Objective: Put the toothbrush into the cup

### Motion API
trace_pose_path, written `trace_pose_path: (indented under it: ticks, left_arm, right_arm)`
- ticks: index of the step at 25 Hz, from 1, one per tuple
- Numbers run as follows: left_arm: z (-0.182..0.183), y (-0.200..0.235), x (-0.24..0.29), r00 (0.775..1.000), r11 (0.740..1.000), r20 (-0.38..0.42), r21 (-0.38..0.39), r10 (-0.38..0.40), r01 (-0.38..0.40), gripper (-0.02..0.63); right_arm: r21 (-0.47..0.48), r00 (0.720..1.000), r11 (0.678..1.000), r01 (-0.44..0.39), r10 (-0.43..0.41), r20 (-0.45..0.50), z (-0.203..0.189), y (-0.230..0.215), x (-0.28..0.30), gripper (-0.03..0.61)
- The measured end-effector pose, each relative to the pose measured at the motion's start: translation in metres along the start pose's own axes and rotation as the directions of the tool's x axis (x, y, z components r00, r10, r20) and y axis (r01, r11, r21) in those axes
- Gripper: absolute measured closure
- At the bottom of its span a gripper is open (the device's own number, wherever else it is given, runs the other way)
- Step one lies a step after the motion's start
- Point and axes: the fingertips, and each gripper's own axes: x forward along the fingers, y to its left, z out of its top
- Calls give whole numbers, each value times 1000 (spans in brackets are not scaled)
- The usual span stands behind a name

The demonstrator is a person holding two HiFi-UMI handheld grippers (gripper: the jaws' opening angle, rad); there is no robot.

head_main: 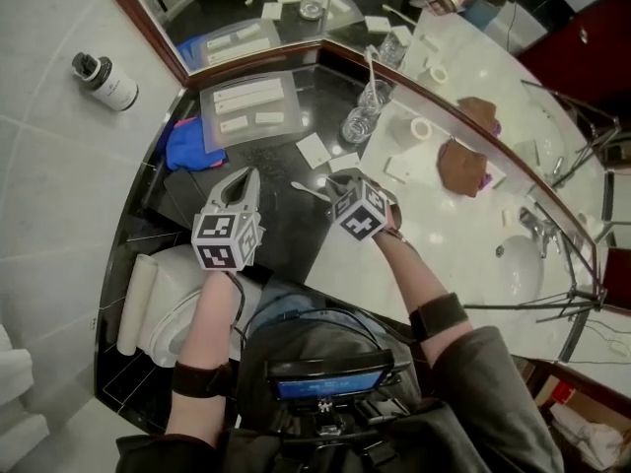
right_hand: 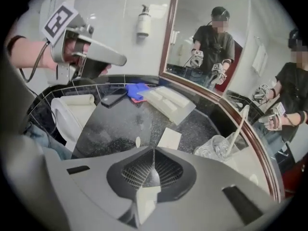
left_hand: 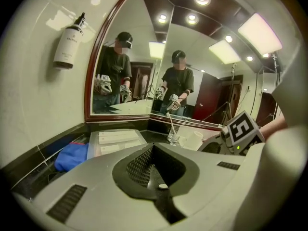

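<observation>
Head view: the left tongs (head_main: 245,180) hang pressed together and empty over the dark table (head_main: 286,235). The right tongs (head_main: 342,187) clamp the toothbrush (head_main: 311,191), which juts toward the left tongs. The cup (head_main: 357,126) stands just ahead of the right tongs.

Left gripper view: nothing sits between the jaws.

Right gripper view: the slim handle could swivel in the clamp, so the brush may strike the rim and topple the glass.

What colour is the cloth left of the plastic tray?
The cloth is blue; the head view shows it best.
</observation>
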Motion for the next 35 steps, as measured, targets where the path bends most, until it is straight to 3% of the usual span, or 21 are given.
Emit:
trace_pose_path:
  ticks: [6, 10, 15, 23, 28, 32, 35]
  left_arm:
    - [17, -19, 0, 1000, 1000, 5, 29, -11, 11, 611]
    - [22, -35, 5, 1000, 998, -2, 59, -31, 31, 611]
    - [24, -58, 13, 998, 994, -19, 89, -58, 59, 611]
    - [18, -93, 25, 992, 990, -34, 69, -121, 123, 611]
    - [17, -110, 29, 987, 982, -40, 102, -153, 157, 612]
    - [14, -121, 29, 983, 963, -48, 197, -177, 183, 614]
    - [13, -124, 28, 981, 959, -54, 202, -189, 196, 612]
  right_arm:
    - [201, 985, 979, 27, -61, 163, 10, -33, -65, 561]
    - [370, 956, 929, 22, -128, 263, -3, -53, -106, 561]
    - [516, 904, 855, 41, -252, 345, -37, -79, -152, 561]
    - [653, 869, 751, 94, -382, 313, -115, -93, -201, 561]
    - [717, 855, 691, 98, -427, 295, -148, -91, -215, 561]
    - [733, 843, 672, 106, -451, 292, -155, -89, -220, 561]
    - [734, 842, 670, 107, -454, 291, -156, -88, -218, 560]
